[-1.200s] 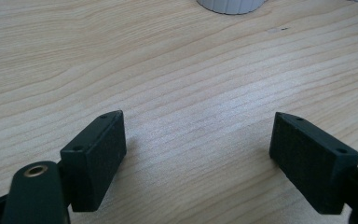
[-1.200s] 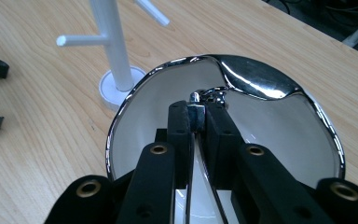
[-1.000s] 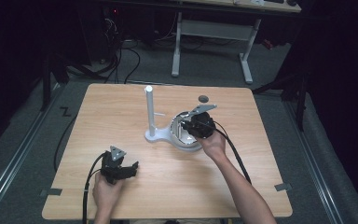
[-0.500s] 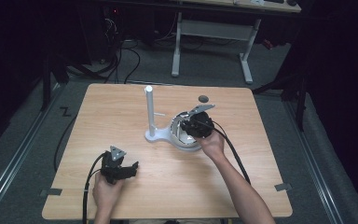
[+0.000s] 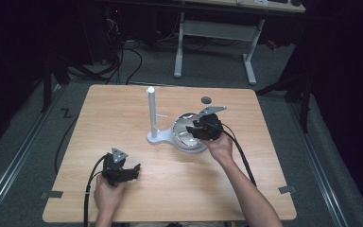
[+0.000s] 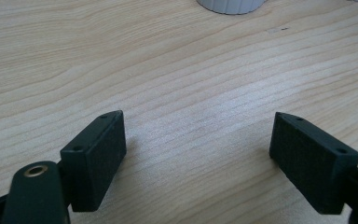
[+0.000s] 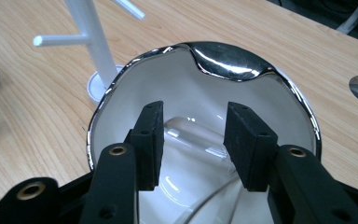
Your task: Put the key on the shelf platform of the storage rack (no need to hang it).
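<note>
**Inspector:** High view first. Where is the right gripper (image 5: 194,128)?

**Assistant:** Over the white bowl with a chrome rim (image 5: 183,134), which sits on the wooden bench (image 5: 246,184) right of centre, touching the base of the white peg stand (image 5: 152,113).

**Inspector:** State of its fingers?

**Assistant:** Right gripper view has the right gripper (image 7: 193,140) reaching into the bowl (image 7: 135,93). The fingers (image 7: 150,140) have just been opening; they stand apart with a gap between them. Behind that gap a glassy curved piece lies against the bowl's white inside. I cannot tell whether it is a separate item, and neither pad presses on it.

**Inspector:** The left side?

**Assistant:** The left gripper (image 5: 123,174) rests low near the front left of the bench, well apart from the bowl. Left gripper view confirms the left gripper (image 6: 198,149) is released, fingers (image 6: 98,158) spread wide over bare wood grain (image 6: 177,70).

**Inspector:** Other items?

**Assistant:** A small grey disc (image 5: 206,100) on the bench beyond the bowl.
</note>
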Action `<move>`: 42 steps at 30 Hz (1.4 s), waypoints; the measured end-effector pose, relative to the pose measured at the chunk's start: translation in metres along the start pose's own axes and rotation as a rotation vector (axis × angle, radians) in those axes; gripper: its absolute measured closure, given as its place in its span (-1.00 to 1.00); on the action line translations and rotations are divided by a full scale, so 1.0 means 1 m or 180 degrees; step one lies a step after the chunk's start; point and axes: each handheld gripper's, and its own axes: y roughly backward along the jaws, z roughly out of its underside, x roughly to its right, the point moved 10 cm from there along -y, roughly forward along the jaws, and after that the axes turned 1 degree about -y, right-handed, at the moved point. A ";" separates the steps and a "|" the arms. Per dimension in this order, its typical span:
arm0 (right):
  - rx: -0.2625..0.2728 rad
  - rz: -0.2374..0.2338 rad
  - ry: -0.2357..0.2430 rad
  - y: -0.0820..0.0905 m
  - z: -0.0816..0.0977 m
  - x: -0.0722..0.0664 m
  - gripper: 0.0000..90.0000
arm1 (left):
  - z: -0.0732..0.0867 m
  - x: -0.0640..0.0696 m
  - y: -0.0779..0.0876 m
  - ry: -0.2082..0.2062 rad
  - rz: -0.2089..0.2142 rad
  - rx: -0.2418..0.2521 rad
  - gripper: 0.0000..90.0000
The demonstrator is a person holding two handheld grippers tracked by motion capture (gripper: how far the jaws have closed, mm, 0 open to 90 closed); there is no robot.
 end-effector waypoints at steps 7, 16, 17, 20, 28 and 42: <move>0.0031 0.0012 0.0009 0.008 -0.001 0.000 0.25 | 0.000 0.000 0.000 0.0006 -0.0001 -0.0001 -0.58; 0.0106 0.0125 -0.0073 0.022 0.006 0.012 0.22 | 0.000 0.000 0.000 0.0021 -0.0010 0.0000 -0.58; 0.0116 0.0142 -0.0096 0.024 0.007 0.014 0.22 | 0.000 0.000 0.000 0.0019 -0.0009 0.0000 -0.58; 0.0081 0.0174 -0.0179 0.029 0.013 0.020 0.21 | 0.000 0.000 0.000 0.0023 -0.0011 0.0002 -0.58; 0.0115 0.0256 -0.0262 0.041 0.016 0.032 0.18 | 0.000 0.000 0.000 0.0028 -0.0013 0.0001 -0.58; 0.0165 0.0366 -0.0357 0.061 0.022 0.049 0.14 | 0.000 0.000 0.000 0.0029 -0.0014 0.0001 -0.58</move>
